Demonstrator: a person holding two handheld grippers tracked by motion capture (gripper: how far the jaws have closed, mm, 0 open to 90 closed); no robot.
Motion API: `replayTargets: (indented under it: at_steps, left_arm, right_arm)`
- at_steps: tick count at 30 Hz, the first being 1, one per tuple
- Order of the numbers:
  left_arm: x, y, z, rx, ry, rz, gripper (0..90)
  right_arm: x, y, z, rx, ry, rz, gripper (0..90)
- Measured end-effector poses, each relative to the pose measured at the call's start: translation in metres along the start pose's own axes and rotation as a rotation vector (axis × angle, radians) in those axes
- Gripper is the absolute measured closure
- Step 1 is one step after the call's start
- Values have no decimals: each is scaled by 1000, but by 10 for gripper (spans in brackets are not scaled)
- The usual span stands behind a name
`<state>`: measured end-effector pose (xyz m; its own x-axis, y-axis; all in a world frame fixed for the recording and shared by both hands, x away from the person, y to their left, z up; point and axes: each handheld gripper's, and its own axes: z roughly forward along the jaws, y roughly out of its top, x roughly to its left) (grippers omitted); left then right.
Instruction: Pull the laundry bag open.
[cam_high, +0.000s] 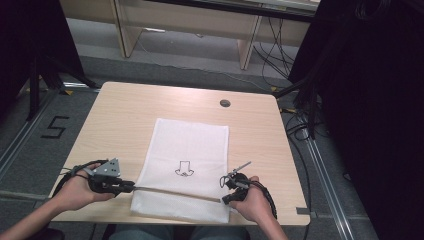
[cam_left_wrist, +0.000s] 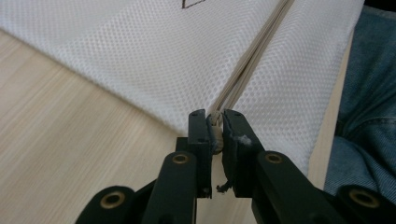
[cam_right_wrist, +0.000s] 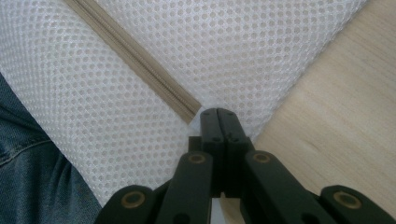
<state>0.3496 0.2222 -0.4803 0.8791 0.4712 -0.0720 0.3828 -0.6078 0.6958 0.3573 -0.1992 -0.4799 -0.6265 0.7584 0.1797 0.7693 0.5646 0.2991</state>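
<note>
The white mesh laundry bag lies flat on the near half of the wooden table, its long axis running from you toward the far edge. Its beige zipper crosses the bag near your edge, running left to right and slanting slightly nearer toward the right. That line is the axis the coming move appears to turn on. At the left end, your left gripper has its jaws clamped on the zipper's pull, with the tape running straight away from the tips in the left gripper view. At the right end, your right gripper has its jaws pressed together on the mesh edge just beside the zipper's end, at the bag's right border. Each hand thus holds one end, and the zipper lies taut between them. Your left hand rests at the near left of the table, gripper level and pointing right along the zipper. Your right hand sits at the near right, gripper pointing left and slightly down.
</note>
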Motion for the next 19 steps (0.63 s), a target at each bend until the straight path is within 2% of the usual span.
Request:
replayTargets:
  at_steps: [1,3,7,8,10,12,15,17,18,19]
  left_arm:
    - [0,-2,0,-8,-9,-15,818]
    - [1,-5,0,-2,-5,-21,817]
    - [1,-7,0,-11,15,-40,816]
    - [2,-8,1,3,23,-31,814]
    - [2,-10,3,12,24,-41,814]
    - [2,-11,4,46,36,-19,814]
    - [3,-12,5,50,16,-14,812]
    - [3,-12,2,-6,19,3,794]
    - [4,-12,1,-70,6,-21,732]
    - [6,-11,-1,-133,-3,-48,633]
  right_arm:
    - [-1,0,0,-5,1,-14,900]
    - [-1,0,0,-5,1,-14,900]
    - [-1,0,0,-6,6,-8,900]
    - [-1,0,0,-10,6,-15,900]
    - [0,0,0,-6,7,-3,900]
    - [-1,0,0,-10,9,-4,900]
    - [-2,0,1,-18,12,-20,900]
    - [-4,-1,0,-23,25,-2,900]
    - [-5,-1,0,-25,32,5,900]
    - [-5,-2,0,-29,28,-7,895]
